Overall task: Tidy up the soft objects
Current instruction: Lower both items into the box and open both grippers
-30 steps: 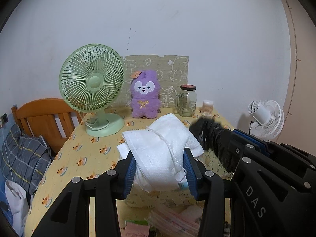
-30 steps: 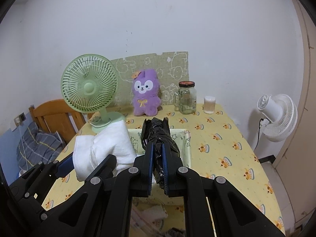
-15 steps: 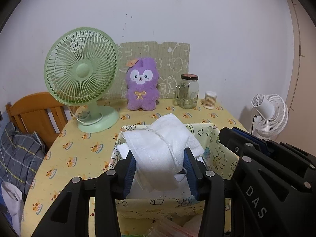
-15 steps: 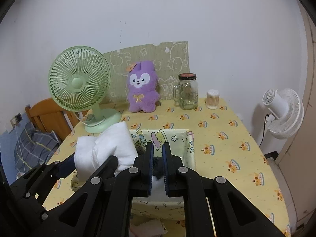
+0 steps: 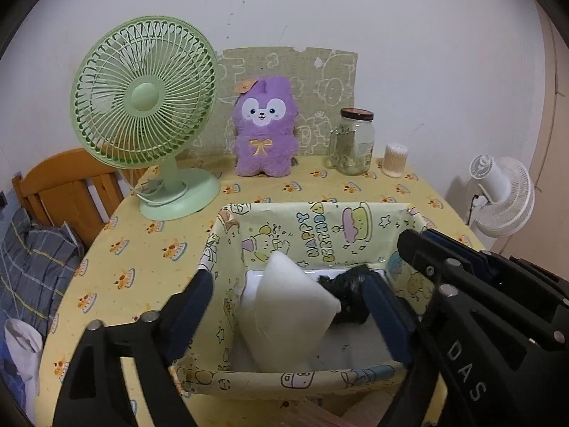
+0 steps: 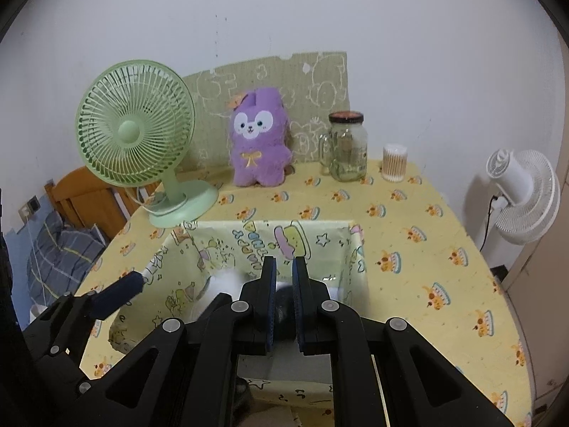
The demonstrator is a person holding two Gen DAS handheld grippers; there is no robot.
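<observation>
White folded cloth [image 5: 288,306] tilted inside cartoon-print fabric box [image 5: 320,227]; crumpled black item [image 5: 346,299] beside it.

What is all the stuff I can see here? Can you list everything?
towel: 1, white, in the box, between the left fingers
bag: 1, black, crumpled, in the box right of the towel
box: 1, yellow, cartoon print, middle of the table
plush: 1, purple, back of the table
green fan: 1, back left on the table
jar: 1, clear glass, right of the plush
swabs: 1 tub, right of the jar
board: 1, green, against the wall
table: 1, yellow cloth
white fan: 1, beside the table, right
chair: 1, wooden, left
left gripper: 1, black, open
right gripper: 1, black, nearly shut, over the box
</observation>
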